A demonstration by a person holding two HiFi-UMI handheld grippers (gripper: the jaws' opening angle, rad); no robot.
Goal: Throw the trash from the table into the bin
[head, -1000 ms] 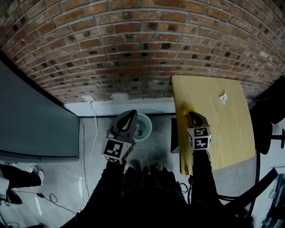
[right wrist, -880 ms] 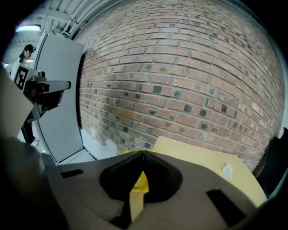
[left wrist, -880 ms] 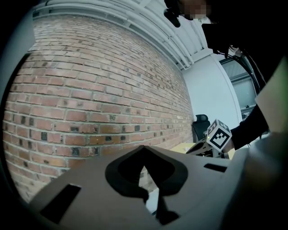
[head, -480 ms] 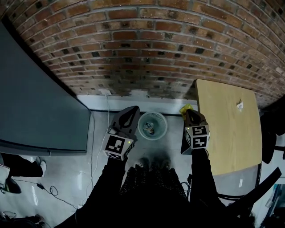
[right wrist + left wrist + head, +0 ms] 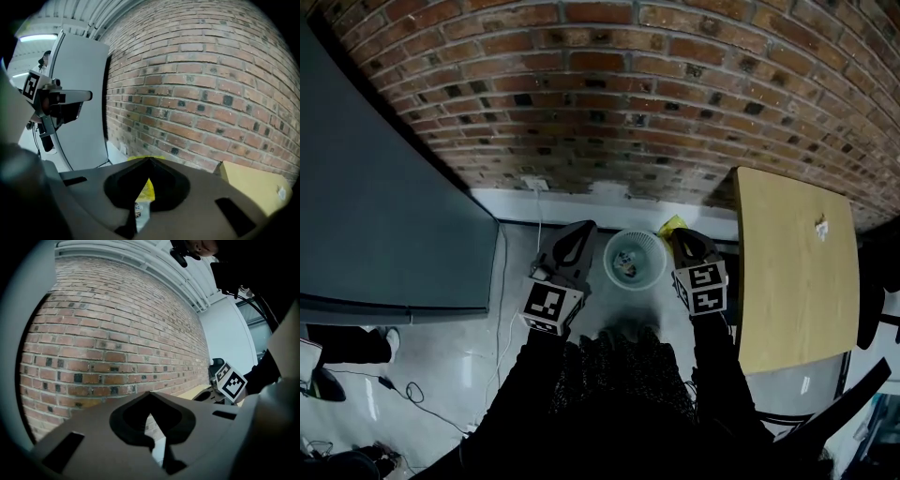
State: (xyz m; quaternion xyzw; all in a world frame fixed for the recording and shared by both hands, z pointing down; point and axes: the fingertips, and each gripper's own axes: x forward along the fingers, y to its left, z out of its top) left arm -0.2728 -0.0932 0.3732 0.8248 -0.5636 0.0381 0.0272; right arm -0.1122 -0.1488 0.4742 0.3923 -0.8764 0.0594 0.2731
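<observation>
1. The right gripper (image 5: 149,161) is seen clamped on a yellow crumpled wrapper (image 5: 146,188). The jaws are pressed together on it, and a yellow edge shows past their tips.
2. In the head view the wrapper is held just beside the far right rim of a round white mesh bin (image 5: 610,261). Whether it hangs over the opening cannot be told.
3. The bin is set on a grey floor (image 5: 441,375) near the foot of a red brick wall (image 5: 609,103), and some rubbish is seen lying inside it.
4. The left gripper (image 5: 150,394) is held just to the left of the bin. Its jaws are closed tip to tip, and nothing is caught between them.
5. Both grippers are pointed toward the far wall, and the bin lies between them.
6. A light wooden table (image 5: 787,281) is placed at the right, apart from the bin. A small white crumpled scrap (image 5: 821,225) is left lying on its far part.
7. The left side of the scene is taken up by a dark grey panel (image 5: 384,216).
8. Dark sleeves are seen behind both marker cubes — the person's arms, reaching in from the near edge.
</observation>
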